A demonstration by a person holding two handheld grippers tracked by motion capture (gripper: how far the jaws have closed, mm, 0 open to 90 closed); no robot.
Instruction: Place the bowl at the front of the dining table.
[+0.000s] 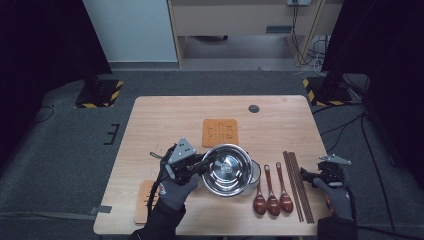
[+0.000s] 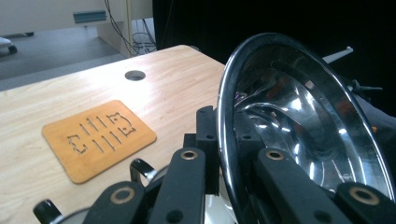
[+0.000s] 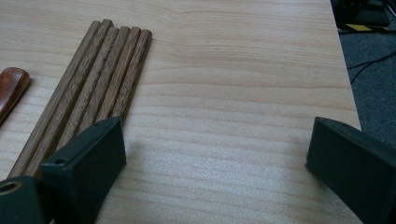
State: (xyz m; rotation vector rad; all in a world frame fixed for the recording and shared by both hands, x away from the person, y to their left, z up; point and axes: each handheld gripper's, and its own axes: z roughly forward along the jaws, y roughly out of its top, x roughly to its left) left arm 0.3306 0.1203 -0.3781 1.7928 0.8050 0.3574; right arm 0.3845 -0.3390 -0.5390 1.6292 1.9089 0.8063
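The steel bowl [image 2: 299, 126] runs off the frame's bottom edge — covering the table [image 2: 56, 102] beyond.

A shiny silver steel bowl [image 1: 226, 169] mirrors its surroundings above a pale, fine-grained wooden table [image 1: 165, 120], beside an orange-brown mat [image 1: 220, 132] with cut-out line patterns, three glossy reddish-brown spoons [image 1: 271, 197], dark brown streaked chopsticks [image 1: 298, 185], and black grippers held in grey gloves [image 1: 176, 192].
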